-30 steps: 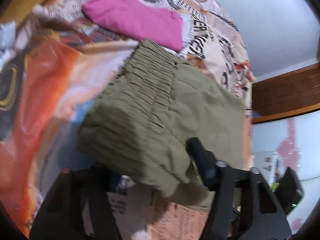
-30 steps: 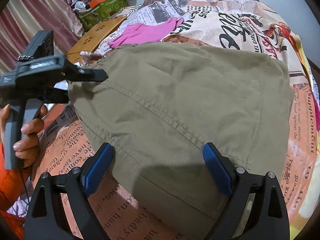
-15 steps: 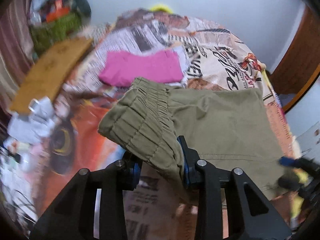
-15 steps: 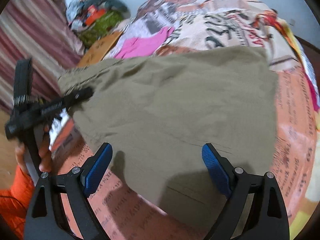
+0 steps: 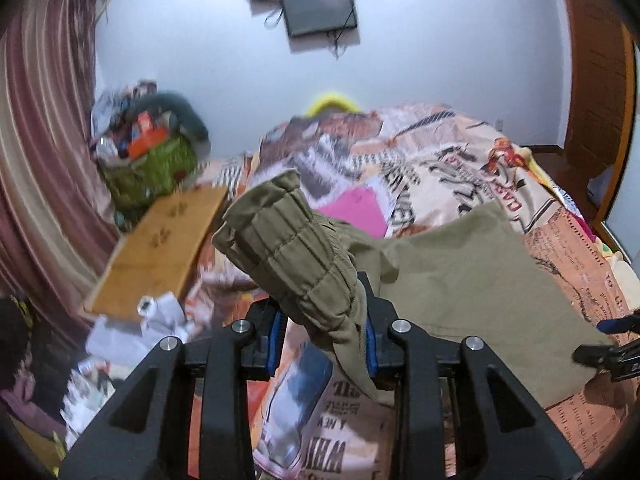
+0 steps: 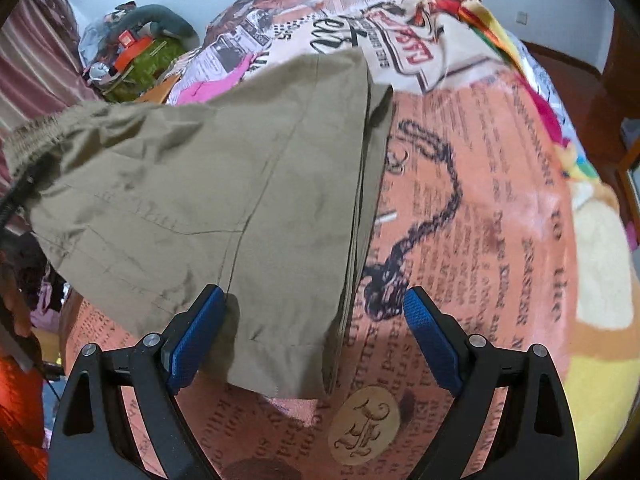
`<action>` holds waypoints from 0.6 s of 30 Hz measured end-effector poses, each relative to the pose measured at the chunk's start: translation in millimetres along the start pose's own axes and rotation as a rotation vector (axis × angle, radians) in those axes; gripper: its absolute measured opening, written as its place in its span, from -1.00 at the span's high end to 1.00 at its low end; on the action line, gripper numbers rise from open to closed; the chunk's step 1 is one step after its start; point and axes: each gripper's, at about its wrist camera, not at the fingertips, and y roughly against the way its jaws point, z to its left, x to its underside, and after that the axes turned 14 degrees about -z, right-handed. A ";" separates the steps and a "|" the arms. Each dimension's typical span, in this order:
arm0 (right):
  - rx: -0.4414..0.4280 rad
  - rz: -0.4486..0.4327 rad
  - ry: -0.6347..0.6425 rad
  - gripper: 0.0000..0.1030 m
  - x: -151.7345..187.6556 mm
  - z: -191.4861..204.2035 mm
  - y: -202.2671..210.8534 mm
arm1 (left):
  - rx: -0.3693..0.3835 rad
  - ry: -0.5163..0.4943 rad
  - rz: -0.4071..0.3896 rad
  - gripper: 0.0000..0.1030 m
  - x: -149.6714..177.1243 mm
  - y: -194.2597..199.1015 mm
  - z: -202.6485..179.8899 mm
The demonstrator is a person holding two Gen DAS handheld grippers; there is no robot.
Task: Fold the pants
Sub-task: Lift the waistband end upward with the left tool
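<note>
Olive-green pants [image 5: 460, 284] lie folded on a newspaper-print bed cover [image 5: 440, 168]. My left gripper [image 5: 322, 340] is shut on the gathered elastic waistband [image 5: 288, 240] and holds it lifted above the bed. In the right wrist view the pants [image 6: 208, 184] spread from the raised waistband at the left to the leg hems near me. My right gripper [image 6: 312, 336] is open, with its fingers either side of the hem corner, not clamping it. Its tips show at the right edge of the left wrist view [image 5: 600, 354].
A folded pink garment [image 5: 356, 210] lies behind the pants. A wooden board [image 5: 160, 244], crumpled papers [image 5: 156, 316] and a green bag of clutter [image 5: 148, 160] sit at the bed's left. A curtain hangs left, a wooden door stands right.
My left gripper closed on the waistband and lifted it up. My right gripper moved right, from over the middle of the pants to the hem corner, and stayed open.
</note>
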 end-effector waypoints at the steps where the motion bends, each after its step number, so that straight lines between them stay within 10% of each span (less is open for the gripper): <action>1: -0.006 -0.001 -0.013 -0.74 0.3 -2.3 -0.1 | 0.004 -0.011 -0.016 0.39 -4.3 2.8 -4.3; 18: -0.010 -0.029 0.005 -0.74 6.7 0.3 3.4 | 0.257 0.003 -0.027 0.48 -52.5 9.6 -69.5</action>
